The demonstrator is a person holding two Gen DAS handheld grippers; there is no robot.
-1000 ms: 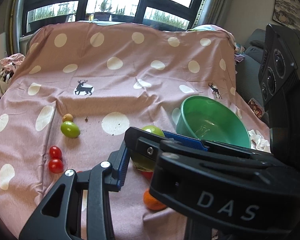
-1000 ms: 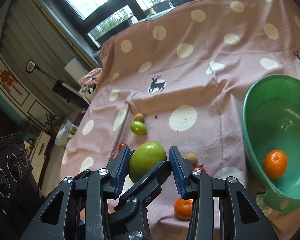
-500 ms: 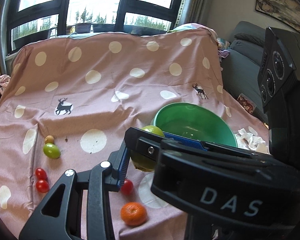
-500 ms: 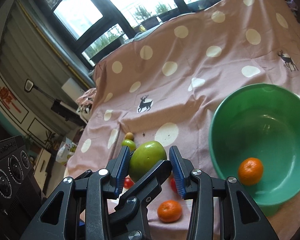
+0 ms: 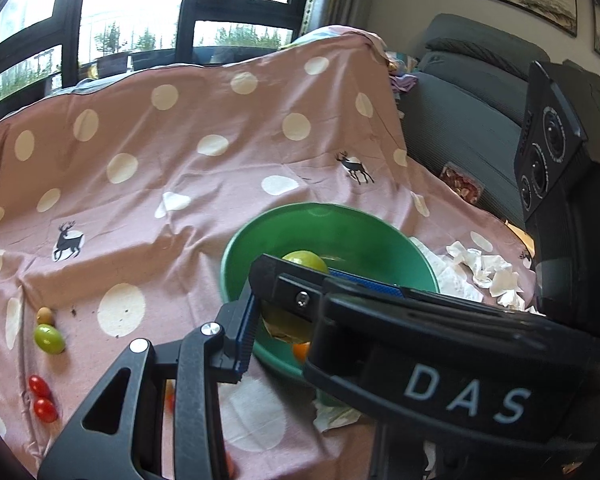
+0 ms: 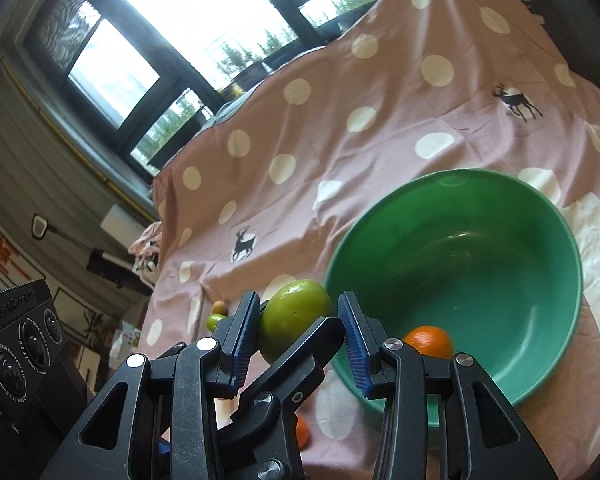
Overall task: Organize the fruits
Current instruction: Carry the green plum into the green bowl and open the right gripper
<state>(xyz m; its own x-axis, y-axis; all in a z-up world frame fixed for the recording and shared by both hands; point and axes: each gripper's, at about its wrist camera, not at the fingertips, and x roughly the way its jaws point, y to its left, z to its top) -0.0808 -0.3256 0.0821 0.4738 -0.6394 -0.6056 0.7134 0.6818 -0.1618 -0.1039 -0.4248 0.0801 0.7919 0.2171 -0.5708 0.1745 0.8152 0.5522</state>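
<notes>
Right wrist view shows both grippers, left gripper (image 5: 288, 312) and right gripper (image 6: 296, 328), grasping one green fruit (image 6: 294, 318) at the green bowl's (image 6: 540, 208) near rim; next comes releasing it inside beside the orange (image 6: 428, 342).

Quick count: one green bowl (image 6: 540, 364), one big green fruit (image 6: 294, 314) held up, two oranges (image 6: 428, 342), one of them in the bowl, two red cherry tomatoes (image 5: 40, 386), one small green fruit (image 5: 49, 338), one tiny tan one (image 5: 44, 315).
</notes>
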